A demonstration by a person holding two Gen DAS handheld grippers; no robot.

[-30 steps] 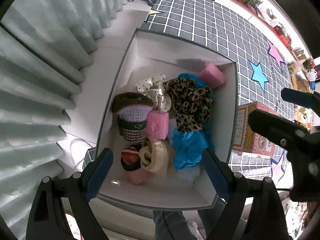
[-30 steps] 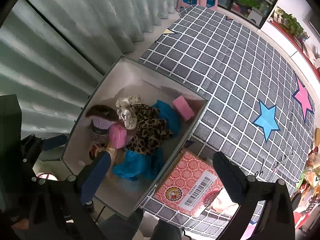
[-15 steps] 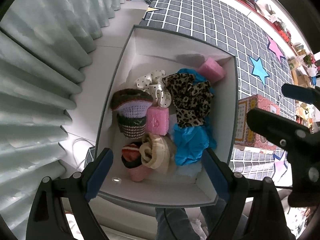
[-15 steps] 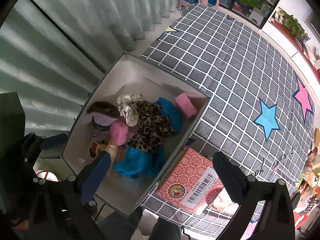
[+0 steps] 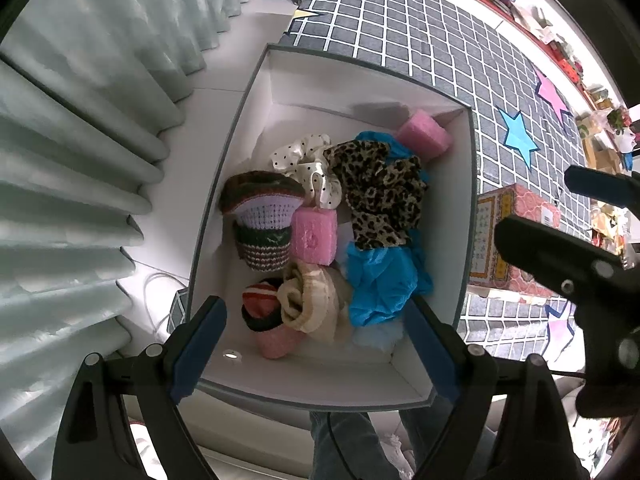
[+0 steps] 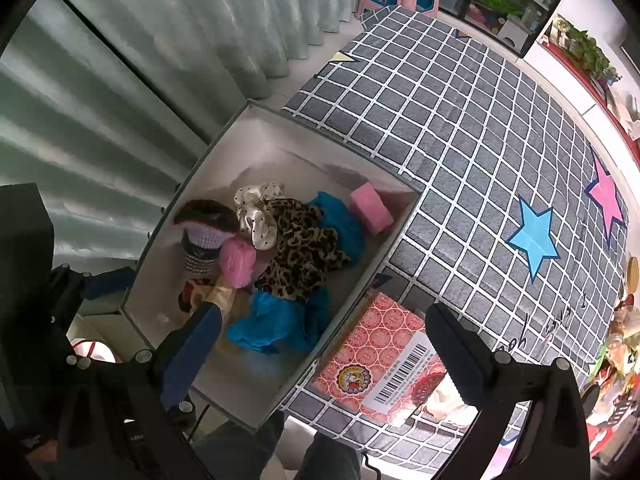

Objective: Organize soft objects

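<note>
Soft objects (image 5: 360, 216) lie unmoved in box (image 5: 472, 184).

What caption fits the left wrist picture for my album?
Open left gripper above a white box of soft things: leopard cloth, blue cloth, pink sponge.

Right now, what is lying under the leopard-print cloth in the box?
Blue cloth shows from under the leopard-print cloth at its near and far ends, inside the box. Whether it is one piece, or hides anything else, cannot be seen.
</note>
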